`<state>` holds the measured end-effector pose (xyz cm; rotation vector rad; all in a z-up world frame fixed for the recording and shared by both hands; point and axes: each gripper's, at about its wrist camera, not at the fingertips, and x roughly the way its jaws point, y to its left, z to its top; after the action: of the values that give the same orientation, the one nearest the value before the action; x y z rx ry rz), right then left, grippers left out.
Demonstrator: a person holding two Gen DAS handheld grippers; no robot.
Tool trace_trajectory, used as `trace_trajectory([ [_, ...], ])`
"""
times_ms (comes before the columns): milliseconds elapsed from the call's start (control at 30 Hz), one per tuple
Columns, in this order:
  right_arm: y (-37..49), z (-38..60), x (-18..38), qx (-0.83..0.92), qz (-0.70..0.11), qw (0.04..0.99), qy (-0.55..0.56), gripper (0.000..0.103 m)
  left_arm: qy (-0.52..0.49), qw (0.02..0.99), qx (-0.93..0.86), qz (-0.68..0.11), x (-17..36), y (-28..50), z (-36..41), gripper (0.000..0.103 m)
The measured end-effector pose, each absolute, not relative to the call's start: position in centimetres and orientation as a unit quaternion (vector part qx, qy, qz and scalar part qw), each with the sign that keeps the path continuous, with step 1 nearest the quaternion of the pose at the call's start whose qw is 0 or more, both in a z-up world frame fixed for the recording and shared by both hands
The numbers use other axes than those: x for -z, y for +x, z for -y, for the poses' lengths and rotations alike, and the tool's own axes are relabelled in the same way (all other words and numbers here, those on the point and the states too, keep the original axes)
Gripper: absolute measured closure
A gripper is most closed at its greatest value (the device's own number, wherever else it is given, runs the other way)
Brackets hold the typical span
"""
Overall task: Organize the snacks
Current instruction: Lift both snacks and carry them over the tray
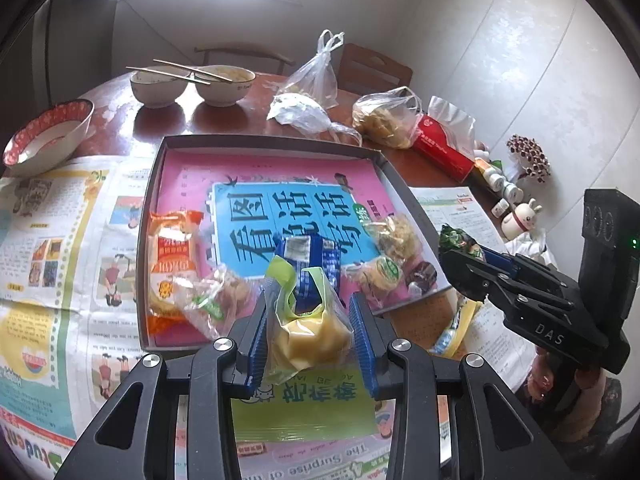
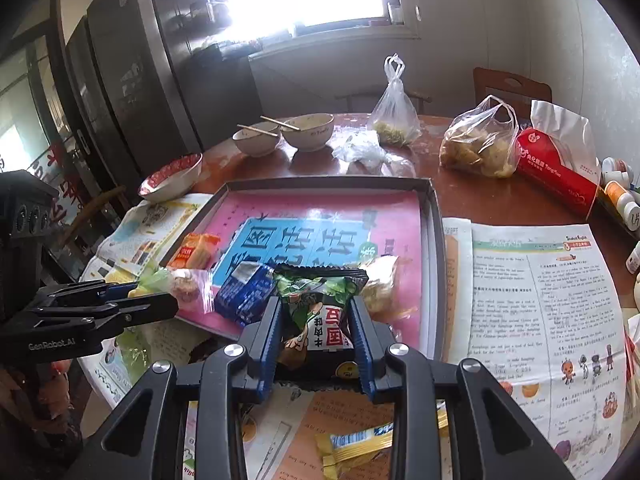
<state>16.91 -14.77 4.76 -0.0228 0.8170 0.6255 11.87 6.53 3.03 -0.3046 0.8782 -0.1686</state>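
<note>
Snacks lie scattered in a shallow dark tray lined with a pink and blue book cover, set on a round wooden bench partly covered with newspapers. The left gripper has its jaws closed against the sides of a clear packet holding a pale yellow cake, its yellow-green top flap sticking up; the packet is held at the tray's near edge. The right gripper has its jaws closed on a green and black snack packet with a red and white label, held at the near edge of the tray.

Inside the tray, an orange snack packet lies at the left, a clear wrapper with a round brown pastry just beside it, a blue foil packet near the middle, and two clear-wrapped pale pastries at the right. A yellow wrapper lies on the newspaper outside the tray, below the right gripper.

Farther back on the bench stand two pale bowls with chopsticks across them, a red-rimmed bowl at the left, several clear plastic bags with food, a red tissue pack, and small bottles by the wall.
</note>
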Motion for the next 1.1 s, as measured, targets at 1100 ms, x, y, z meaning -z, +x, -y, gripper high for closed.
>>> trace_trajectory([
  [1100, 21.5, 13.4, -2.1, -0.308, -0.433, 0.847, -0.015, 0.069, -0.147, 0.88, 0.074, -0.445, -1.8, 18.3, -6.8, 0.064],
])
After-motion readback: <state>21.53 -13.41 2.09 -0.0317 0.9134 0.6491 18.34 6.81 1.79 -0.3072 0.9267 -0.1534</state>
